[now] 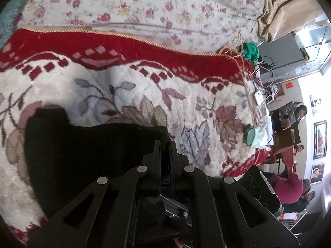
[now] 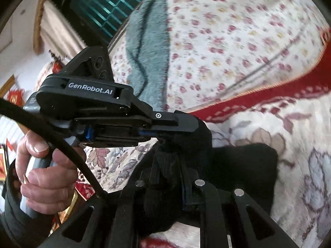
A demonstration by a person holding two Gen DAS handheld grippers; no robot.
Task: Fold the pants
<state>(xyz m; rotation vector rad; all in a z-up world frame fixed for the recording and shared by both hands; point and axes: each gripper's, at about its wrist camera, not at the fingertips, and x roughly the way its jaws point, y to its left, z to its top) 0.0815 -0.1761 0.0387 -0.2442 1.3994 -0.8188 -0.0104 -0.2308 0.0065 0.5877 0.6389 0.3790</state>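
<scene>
Black pants [image 1: 82,155] lie bunched on a cream, floral blanket with a red border [image 1: 144,95]. My left gripper [image 1: 164,144] is shut on an edge of the pants at their right end. In the right wrist view, my right gripper [image 2: 168,161] is shut on a fold of the same black pants [image 2: 238,169], which hang down between its fingers. The left gripper [image 2: 182,124] shows there from the side, held in a hand, pinching the pants just above and beside my right gripper.
A floral sheet [image 1: 155,6] covers the bed beyond the blanket. A grey-blue fleece [image 2: 149,47] lies at the bed's far side. A tan cloth [image 1: 283,10], cables and a green-lidded container [image 1: 251,136] sit near the bed's edge. People sit in the room beyond.
</scene>
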